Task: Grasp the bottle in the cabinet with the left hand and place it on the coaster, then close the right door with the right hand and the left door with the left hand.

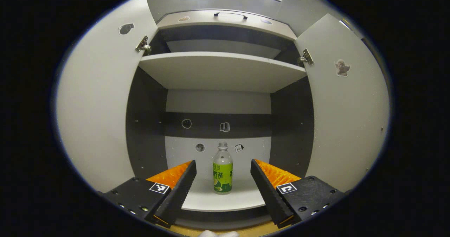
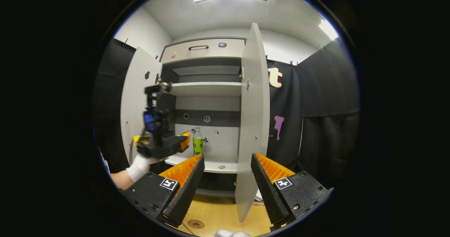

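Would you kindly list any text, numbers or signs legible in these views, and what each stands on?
"10": seemingly, on the small calendar sticker on the cabinet's back panel.
Green-labelled clear plastic bottle: label print too blurred to read.
Square black-and-white markers: patterns, not text.

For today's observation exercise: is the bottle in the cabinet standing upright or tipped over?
Upright. The bottle stands on its base on the cabinet's lower shelf, cap at the top, label vertical.

Black left gripper (image 1: 223,184) body with screws, square tag markers, white glove (image 2: 140,166)
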`<state>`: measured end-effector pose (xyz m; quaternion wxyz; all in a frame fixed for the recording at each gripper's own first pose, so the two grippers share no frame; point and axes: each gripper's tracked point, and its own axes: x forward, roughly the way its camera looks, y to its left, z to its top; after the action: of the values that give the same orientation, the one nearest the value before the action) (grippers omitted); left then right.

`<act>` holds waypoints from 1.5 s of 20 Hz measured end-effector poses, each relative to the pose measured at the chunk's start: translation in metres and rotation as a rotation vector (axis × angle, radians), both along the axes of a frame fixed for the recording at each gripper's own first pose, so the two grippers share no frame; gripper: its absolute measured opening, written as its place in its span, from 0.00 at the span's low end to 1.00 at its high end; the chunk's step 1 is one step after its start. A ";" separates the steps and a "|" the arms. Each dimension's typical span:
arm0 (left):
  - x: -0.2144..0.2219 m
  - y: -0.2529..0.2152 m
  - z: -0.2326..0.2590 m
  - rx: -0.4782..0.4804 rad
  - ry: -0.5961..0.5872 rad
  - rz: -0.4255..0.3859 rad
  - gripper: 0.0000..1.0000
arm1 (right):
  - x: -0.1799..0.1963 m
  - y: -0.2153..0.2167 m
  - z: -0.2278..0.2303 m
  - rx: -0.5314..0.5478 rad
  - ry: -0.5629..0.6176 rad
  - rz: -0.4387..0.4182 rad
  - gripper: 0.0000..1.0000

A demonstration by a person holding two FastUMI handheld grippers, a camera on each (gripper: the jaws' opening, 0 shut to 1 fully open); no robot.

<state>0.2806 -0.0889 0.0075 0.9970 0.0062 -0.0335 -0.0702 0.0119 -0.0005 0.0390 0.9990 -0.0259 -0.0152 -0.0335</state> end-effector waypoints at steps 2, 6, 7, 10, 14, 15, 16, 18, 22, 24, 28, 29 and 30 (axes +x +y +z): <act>0.038 -0.002 -0.014 -0.015 0.014 0.012 0.95 | 0.003 -0.006 0.002 -0.010 0.011 -0.018 0.82; 0.099 -0.006 -0.056 0.009 0.065 0.050 0.95 | 0.010 -0.015 -0.001 -0.027 0.033 -0.047 0.82; 0.114 -0.007 -0.062 0.003 0.061 0.057 0.95 | 0.011 -0.016 -0.004 -0.032 0.040 -0.050 0.82; 0.138 -0.007 -0.079 -0.022 0.102 0.059 0.95 | 0.013 -0.022 -0.017 -0.037 0.089 -0.062 0.82; 0.149 -0.001 -0.083 -0.004 0.105 0.073 0.95 | 0.012 -0.028 -0.023 -0.067 0.095 -0.084 0.82; 0.151 0.001 -0.080 0.002 0.092 0.078 0.95 | 0.011 -0.027 -0.025 -0.065 0.097 -0.084 0.82; 0.150 0.002 -0.076 0.015 0.083 0.091 0.94 | 0.011 -0.026 -0.026 -0.058 0.101 -0.082 0.82; 0.144 0.007 -0.075 0.043 0.091 0.096 0.75 | 0.007 -0.023 -0.028 -0.049 0.107 -0.073 0.82; 0.098 0.003 -0.056 0.052 0.043 0.051 0.74 | 0.001 -0.024 -0.026 -0.042 0.087 -0.070 0.82; 0.063 -0.002 -0.047 0.041 0.009 0.006 0.73 | -0.002 -0.023 -0.031 -0.034 0.095 -0.067 0.82; -0.018 -0.008 -0.050 0.026 -0.028 -0.074 0.73 | -0.012 -0.023 -0.047 -0.013 0.132 -0.056 0.82; -0.037 -0.011 -0.052 0.025 -0.029 -0.091 0.73 | -0.015 -0.024 -0.050 -0.008 0.140 -0.053 0.82; -0.054 -0.012 -0.057 0.022 -0.028 -0.107 0.73 | -0.018 -0.024 -0.053 -0.006 0.142 -0.053 0.82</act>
<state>0.2269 -0.1013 -0.0491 0.9911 0.0164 -0.0471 -0.1235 -0.0057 -0.0249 -0.0140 0.9962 -0.0318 0.0561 -0.0581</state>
